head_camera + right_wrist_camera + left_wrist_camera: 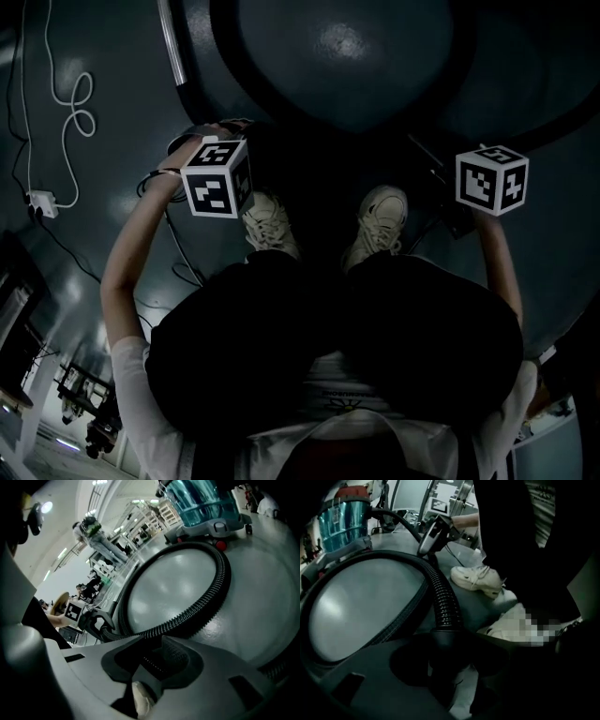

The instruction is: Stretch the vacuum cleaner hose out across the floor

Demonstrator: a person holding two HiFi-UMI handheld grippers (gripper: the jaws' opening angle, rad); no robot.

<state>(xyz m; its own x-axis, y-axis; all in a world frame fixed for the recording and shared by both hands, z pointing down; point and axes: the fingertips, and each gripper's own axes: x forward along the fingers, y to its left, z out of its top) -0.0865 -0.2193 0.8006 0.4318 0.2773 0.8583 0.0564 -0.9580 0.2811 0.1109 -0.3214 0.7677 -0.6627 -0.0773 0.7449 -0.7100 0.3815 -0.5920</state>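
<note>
The hose (224, 576) lies on the floor (173, 588) in one wide loop. It runs from the vacuum (201, 503) at 12 o'clock round to both grippers and is nowhere near straight. A ribbed stretch of it is clamped in the closed fingers of the right gripper (152, 667). The left gripper (446, 667) has its fingers spread wide, and the hose's cuff end only lies between them, not pressed by the pads as far as I can judge. If the left hand draws away like this, that end will likely be left behind and the loop will not open. A hard pull by the right alone could drag or tip the vacuum, or kink the hose. The shoes (270, 223) stand just beside the hose and could snag it. The left arm (131, 248) reaches forward at 10 o'clock of the shoes and the right arm (502, 262) at 2 o'clock, each gripper pitched steeply toward the floor.
</note>
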